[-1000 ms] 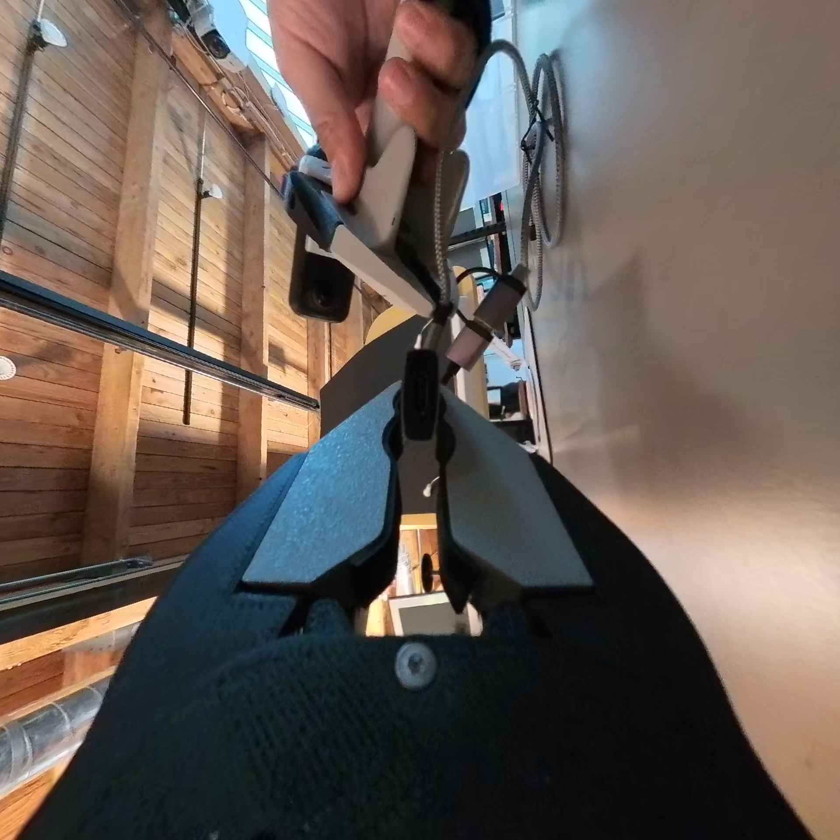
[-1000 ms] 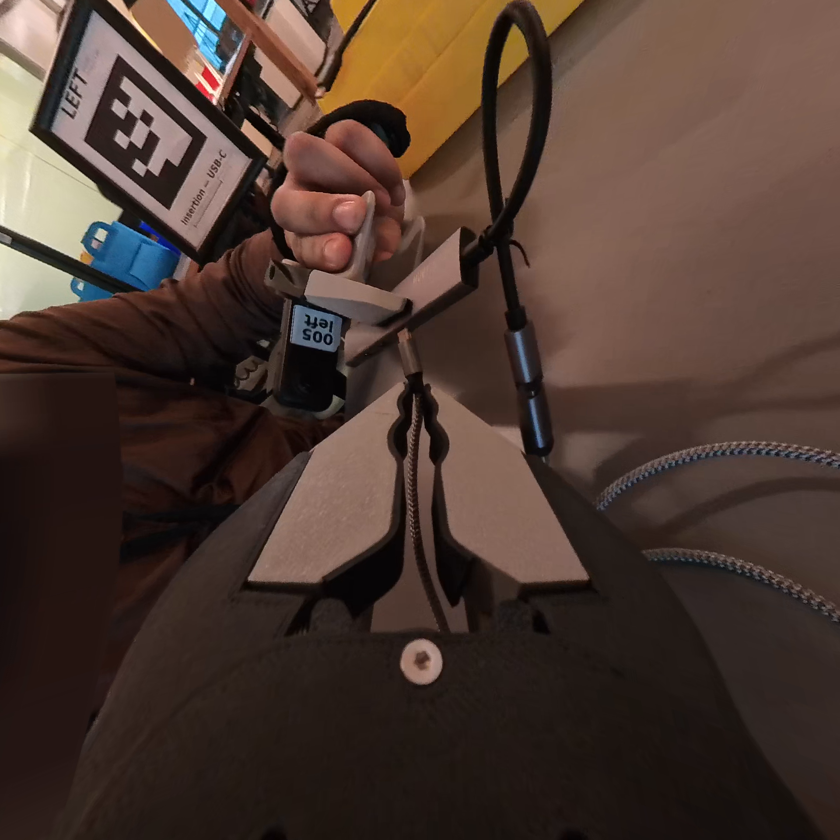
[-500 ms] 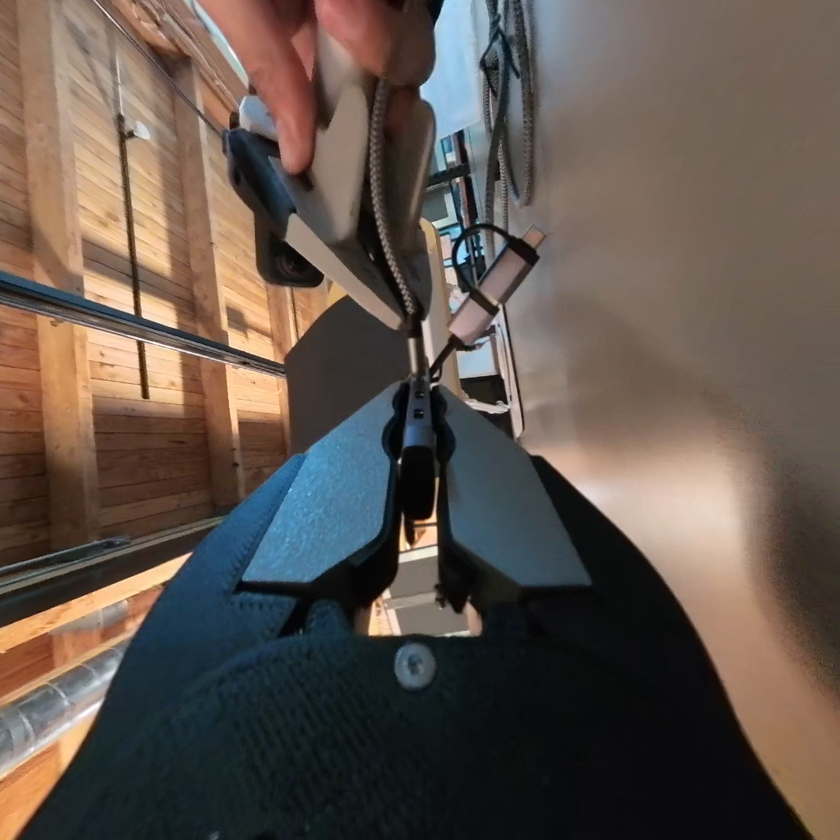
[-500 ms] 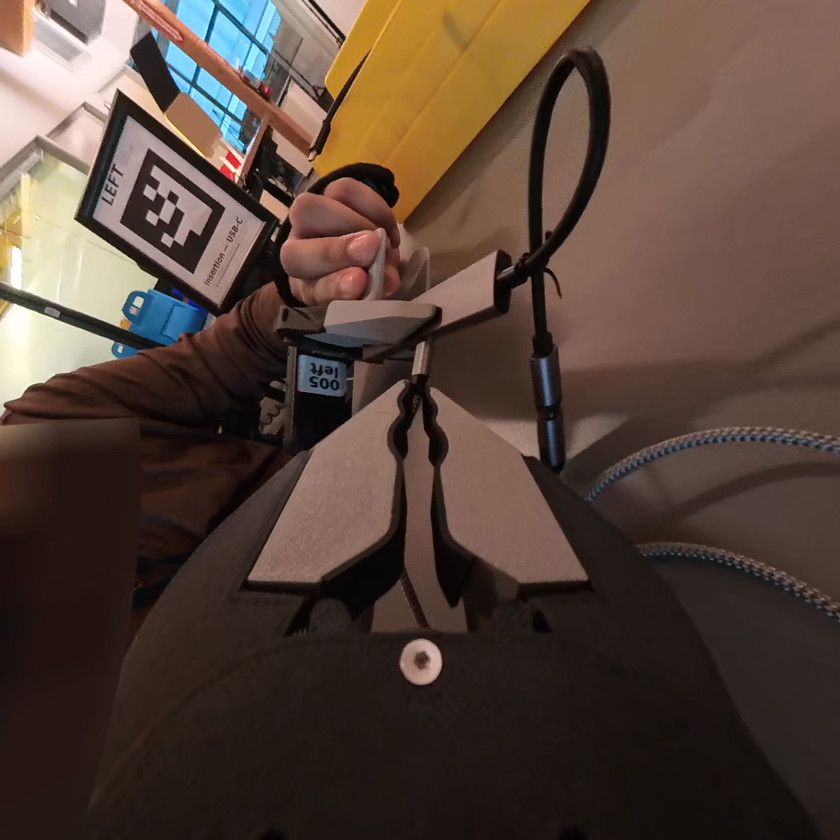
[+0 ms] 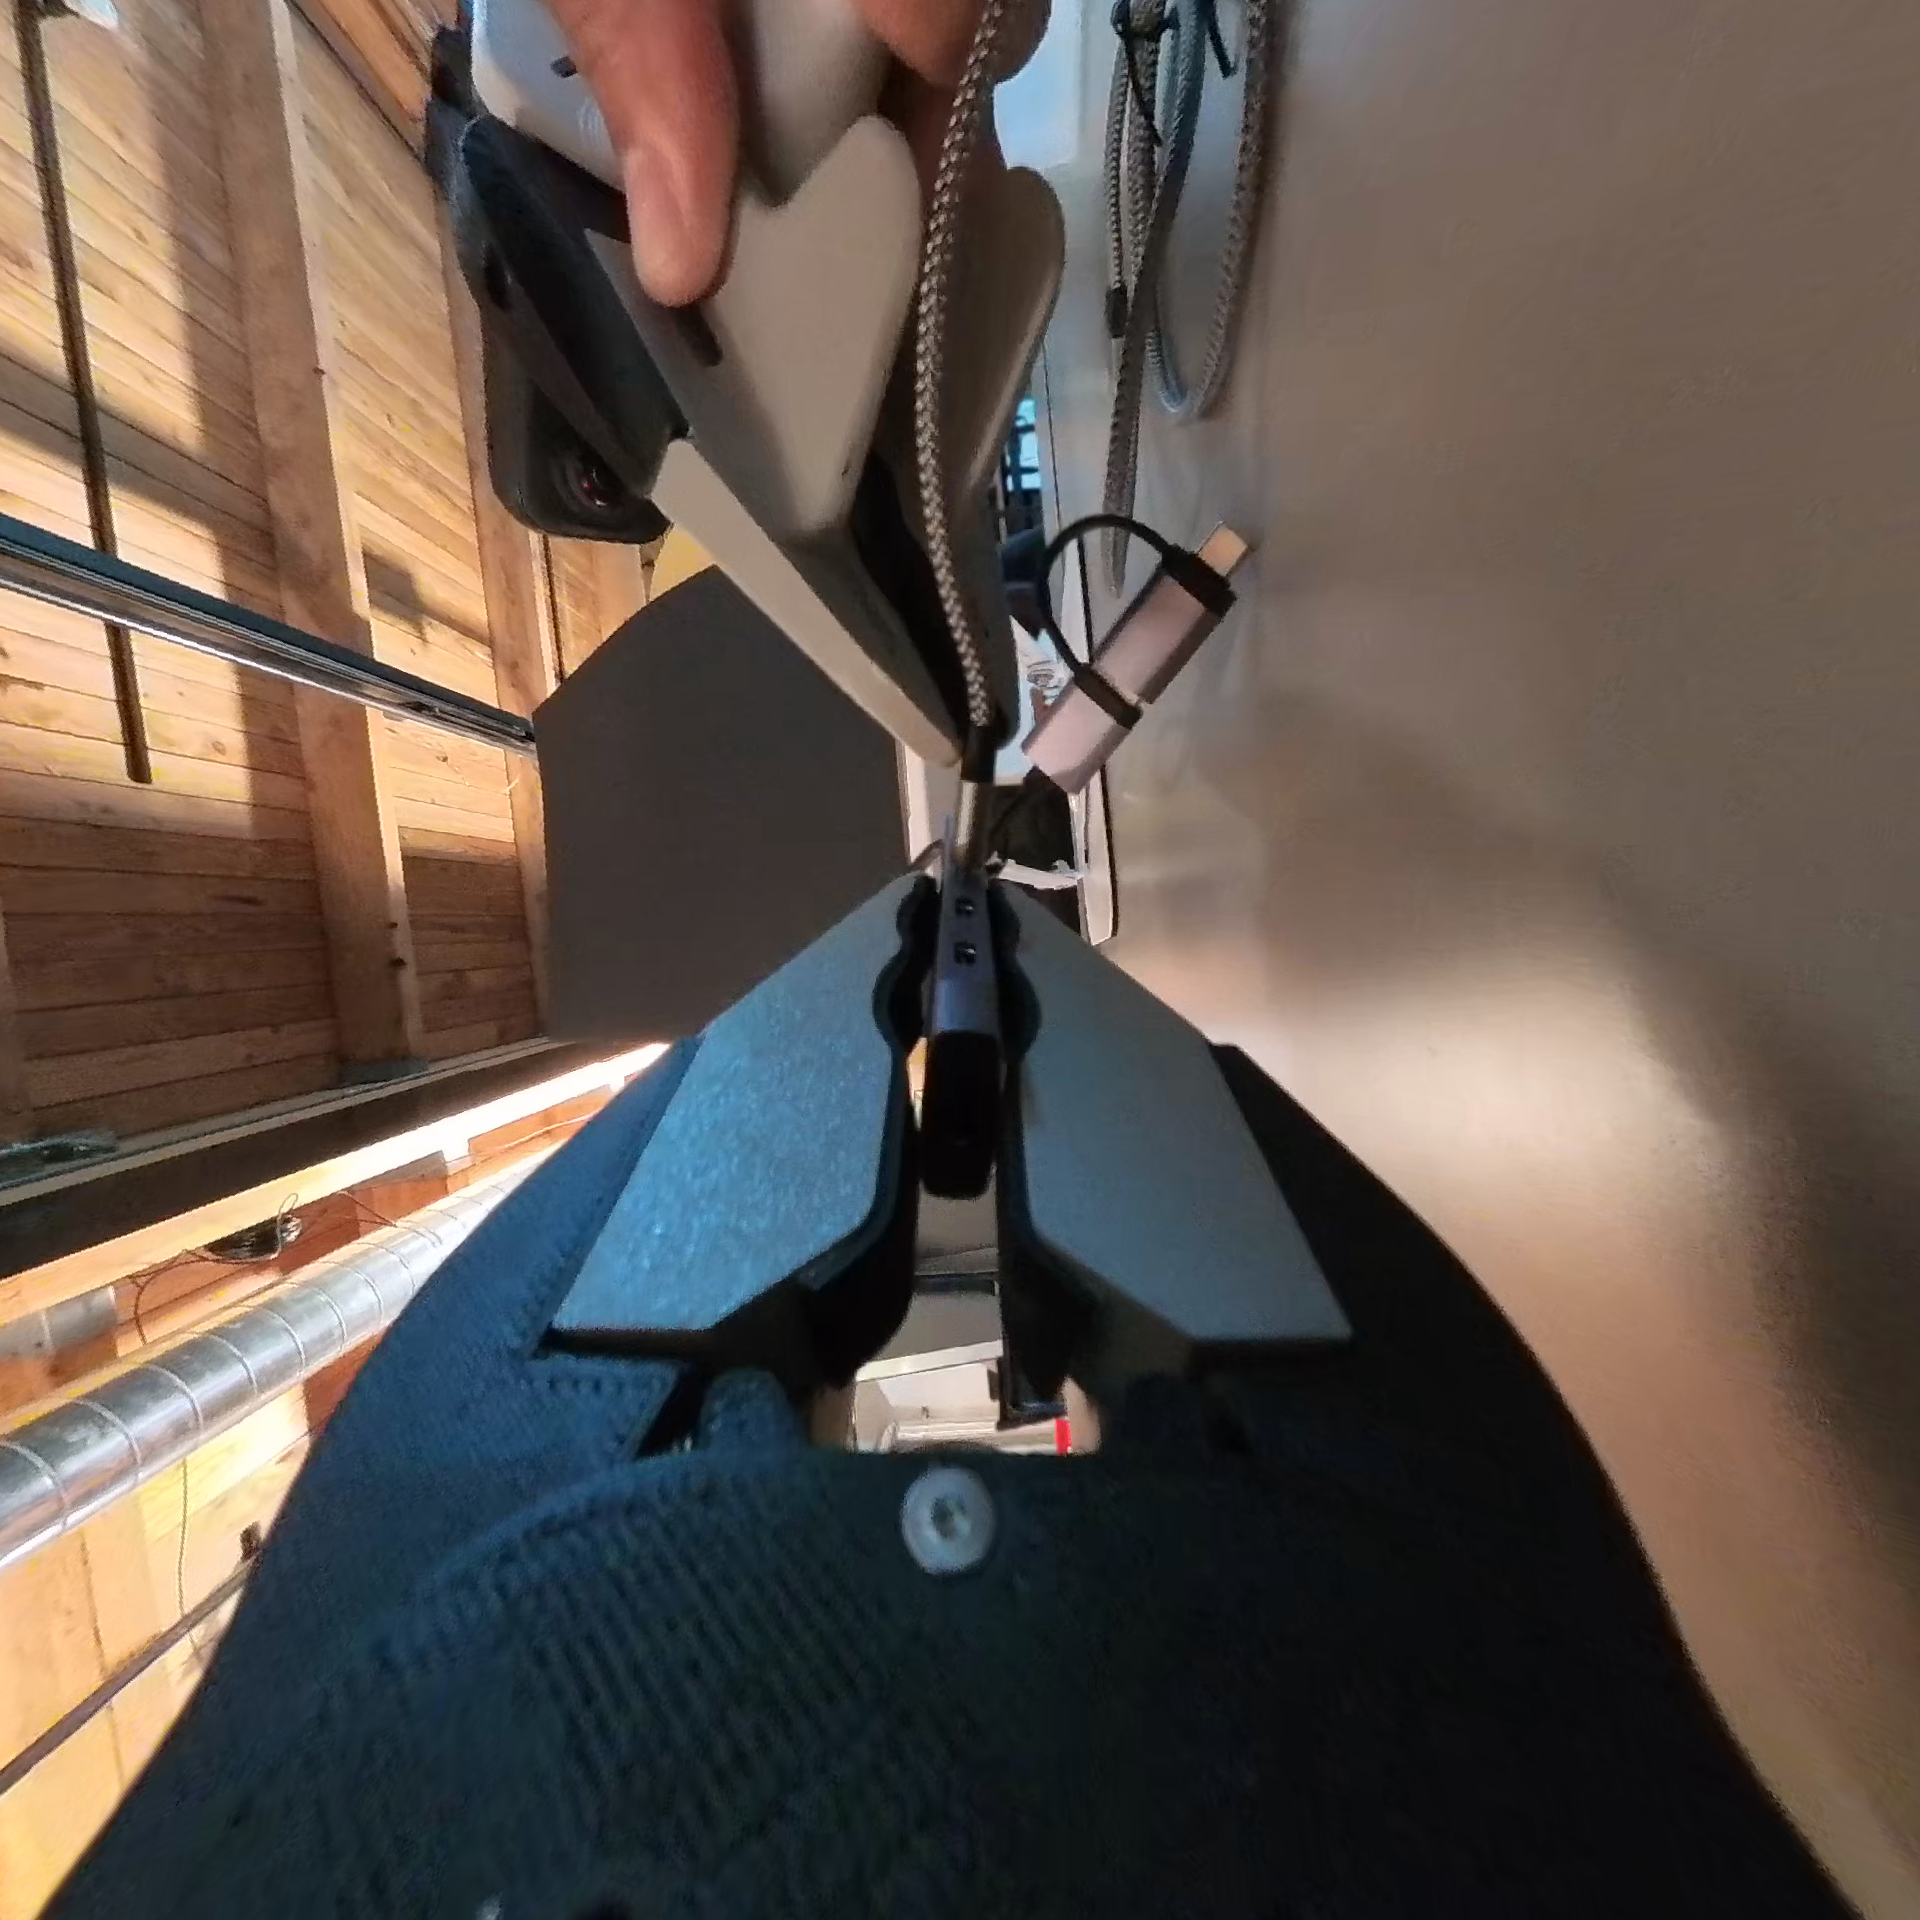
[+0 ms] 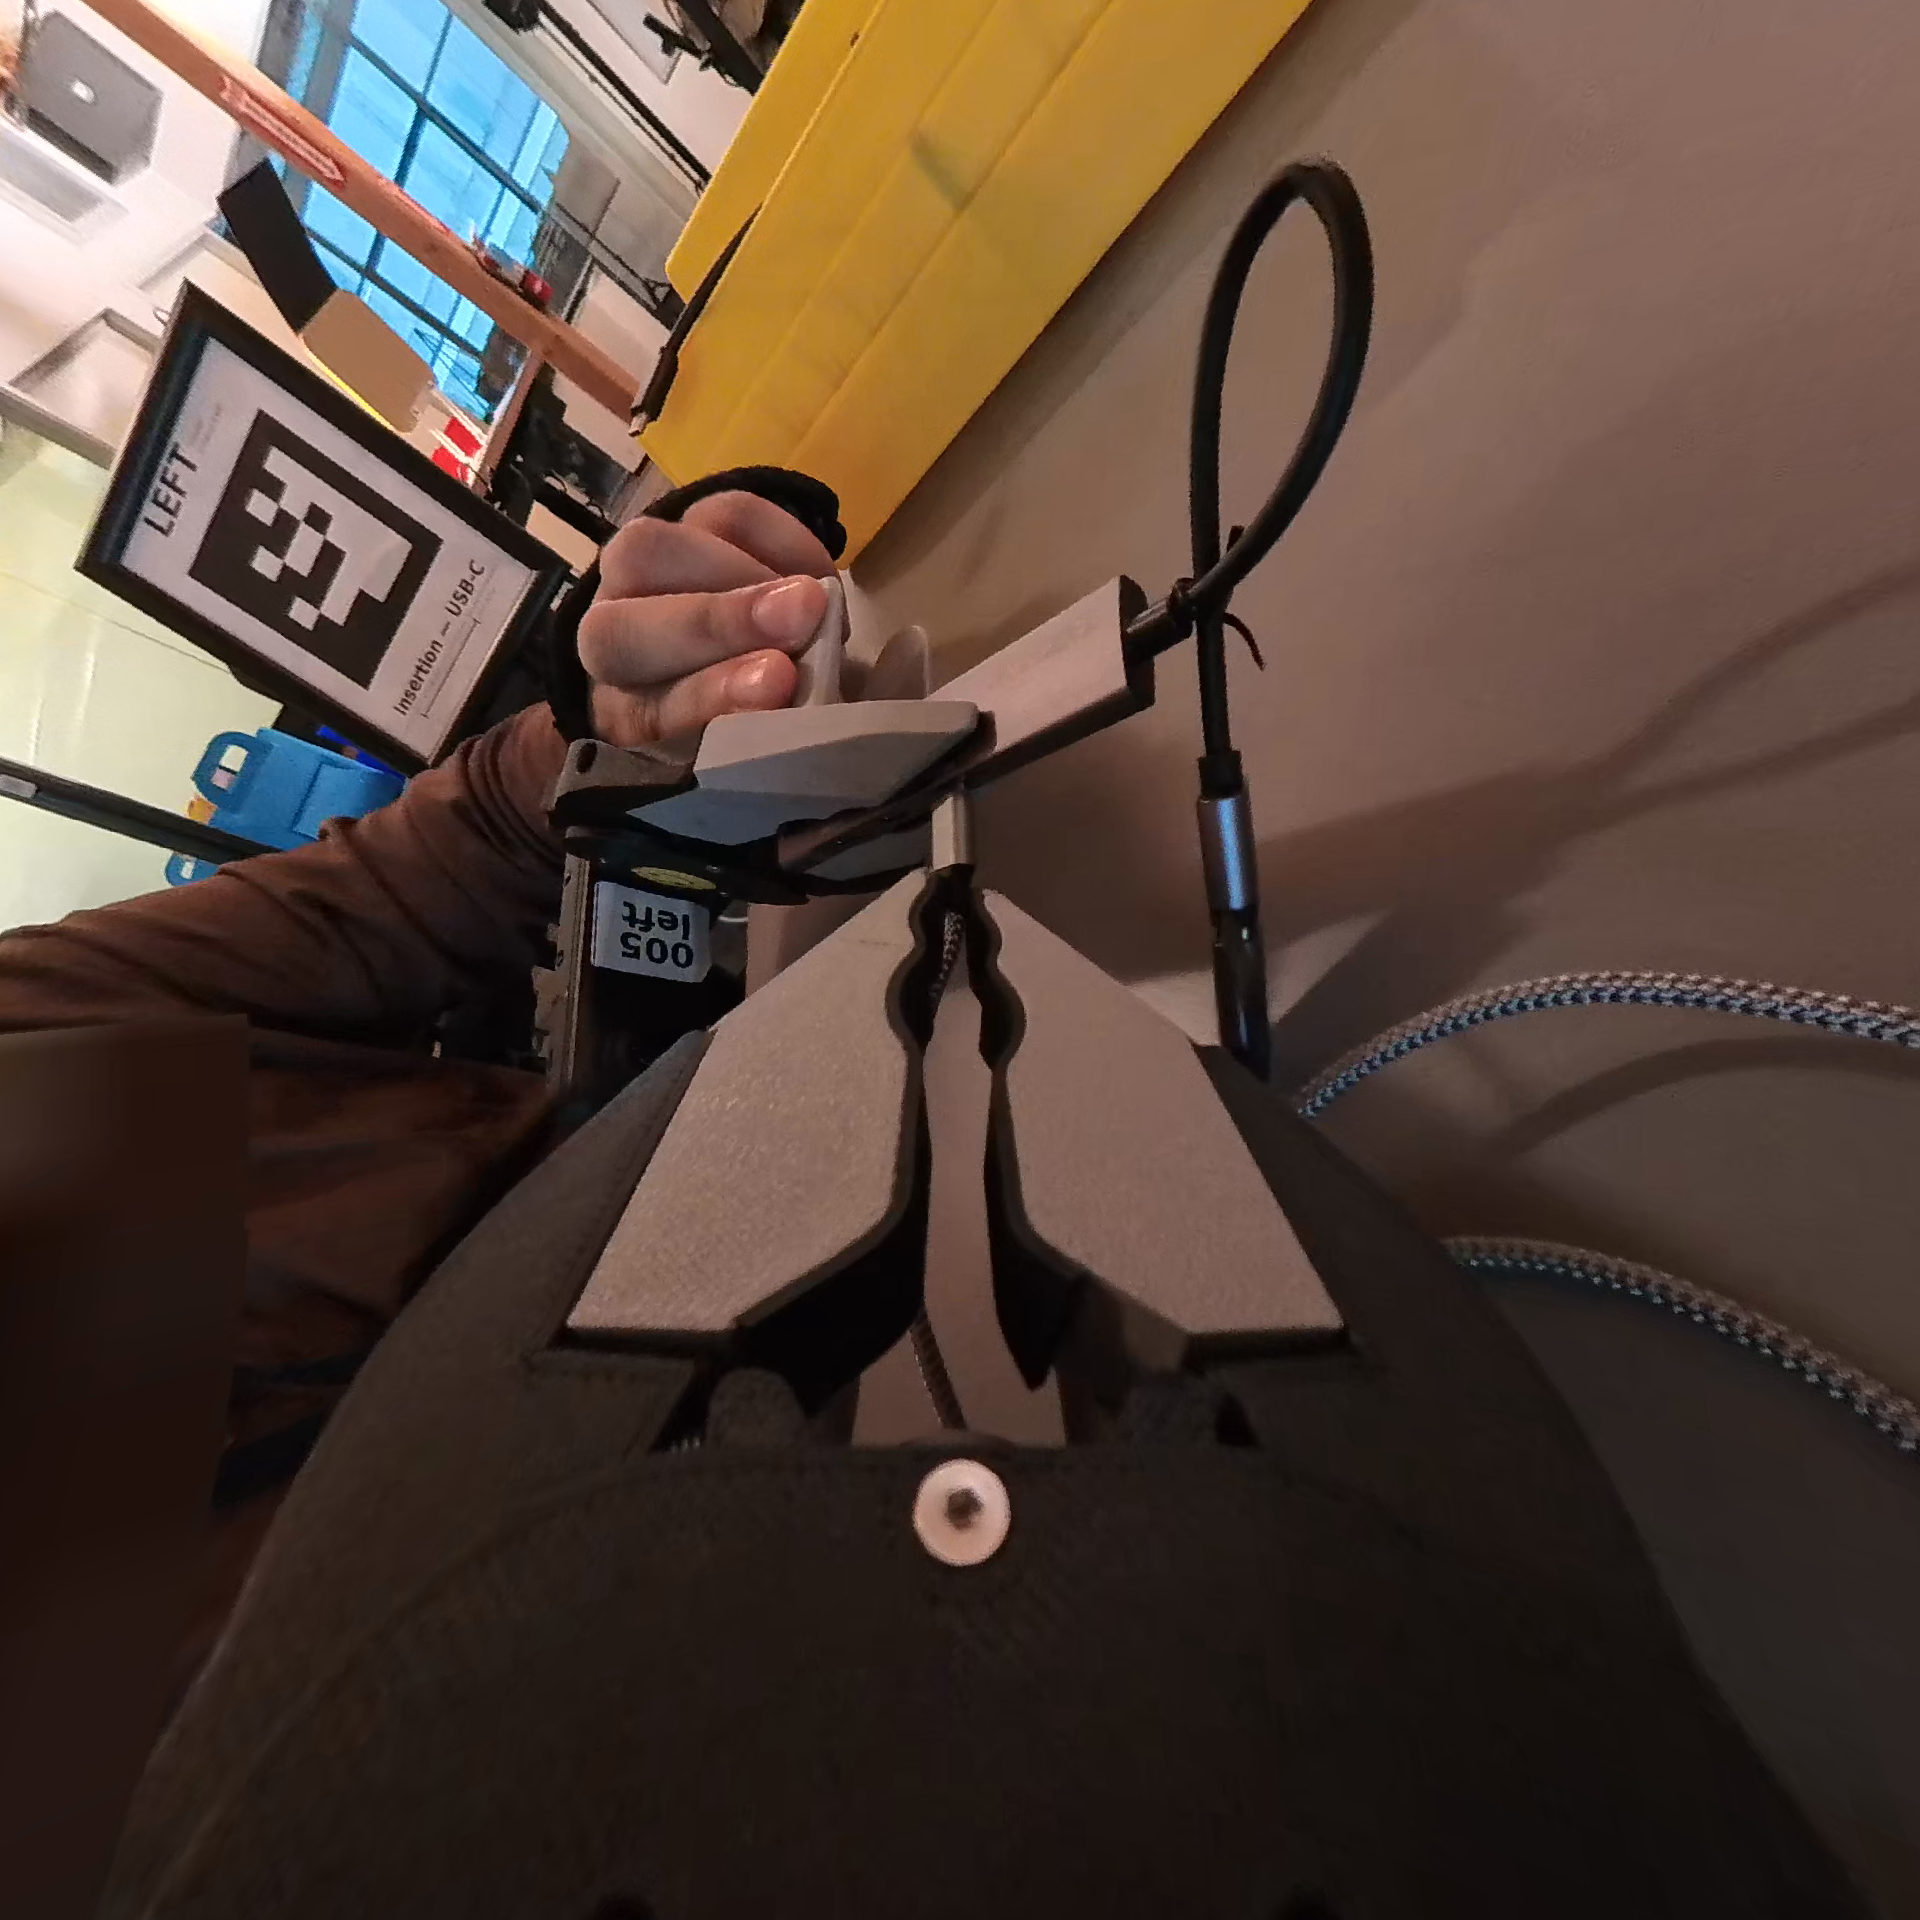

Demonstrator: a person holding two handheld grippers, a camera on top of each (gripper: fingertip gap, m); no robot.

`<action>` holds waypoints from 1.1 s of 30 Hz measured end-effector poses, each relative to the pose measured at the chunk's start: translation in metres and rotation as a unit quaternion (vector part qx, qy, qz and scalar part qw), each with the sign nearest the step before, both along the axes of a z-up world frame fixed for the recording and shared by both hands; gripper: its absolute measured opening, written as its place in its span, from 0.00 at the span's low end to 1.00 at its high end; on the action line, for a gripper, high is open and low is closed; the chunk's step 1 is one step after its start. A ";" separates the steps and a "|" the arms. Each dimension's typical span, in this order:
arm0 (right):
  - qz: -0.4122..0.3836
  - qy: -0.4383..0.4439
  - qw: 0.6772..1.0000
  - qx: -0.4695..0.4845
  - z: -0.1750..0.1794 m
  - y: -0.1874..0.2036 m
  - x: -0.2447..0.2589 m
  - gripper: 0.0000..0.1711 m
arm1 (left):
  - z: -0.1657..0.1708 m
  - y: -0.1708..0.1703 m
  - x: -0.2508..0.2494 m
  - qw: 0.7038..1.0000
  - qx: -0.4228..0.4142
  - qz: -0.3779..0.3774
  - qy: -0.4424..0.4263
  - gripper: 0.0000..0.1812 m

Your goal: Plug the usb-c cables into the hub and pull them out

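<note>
1. Hub (image 5: 961, 1039), dark grey, sits clamped between the fingers of the left hand-held gripper (image 5: 961, 904).
2. Right hand-held gripper (image 6: 954, 914) is clenched on a braided USB-C cable (image 6: 940, 961); its metal plug (image 6: 953, 831) meets the hub's edge.
3. Hub's own black lead (image 6: 1283, 416) loops above the tabletop (image 6: 1610, 520).
4. More braided cable (image 6: 1610, 987) lies at right.

- To my left runs a wall of wooden planks (image 5: 208, 831) with timber posts, sunlit in patches.
- A ribbed metal duct (image 5: 208, 1392) crosses near it.
- I see blue-paned windows (image 6: 436, 197) and a yellow panel (image 6: 935, 208) beside the beige table (image 6: 1610, 520).
</note>
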State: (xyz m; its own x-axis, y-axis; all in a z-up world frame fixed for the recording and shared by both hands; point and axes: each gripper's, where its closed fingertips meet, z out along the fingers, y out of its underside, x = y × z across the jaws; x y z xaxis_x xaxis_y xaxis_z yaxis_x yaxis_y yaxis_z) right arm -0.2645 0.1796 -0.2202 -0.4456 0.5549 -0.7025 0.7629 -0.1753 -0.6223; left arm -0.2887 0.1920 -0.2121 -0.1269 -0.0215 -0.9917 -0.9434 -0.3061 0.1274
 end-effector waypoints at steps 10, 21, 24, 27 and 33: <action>0.005 0.078 0.995 0.069 0.022 -0.037 -0.020 0.00 | -0.021 0.037 0.078 0.996 -0.054 -0.070 -0.014 0.04; -0.126 0.176 0.968 0.125 0.060 0.046 -0.017 0.08 | -0.024 0.035 0.027 0.998 -0.063 0.002 -0.030 0.04; -0.073 0.184 0.969 0.151 0.054 0.034 -0.005 0.13 | -0.025 0.032 0.021 0.998 -0.064 0.010 -0.025 0.04; -0.022 0.175 0.961 0.212 0.032 0.023 0.008 0.16 | -0.023 0.031 0.017 0.998 -0.060 0.017 -0.033 0.04; 0.007 0.166 0.920 0.354 -0.003 0.031 0.014 0.12 | -0.018 0.030 0.014 0.997 -0.049 0.017 -0.049 0.04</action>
State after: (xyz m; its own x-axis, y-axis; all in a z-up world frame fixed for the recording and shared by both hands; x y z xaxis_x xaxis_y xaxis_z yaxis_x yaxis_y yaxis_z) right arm -0.2503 0.2102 -0.2231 -0.5800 0.8146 0.0094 0.5101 0.3722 -0.7754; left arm -0.2750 0.2218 -0.2305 -0.0273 -0.1220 -0.9922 -0.9419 -0.3292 0.0664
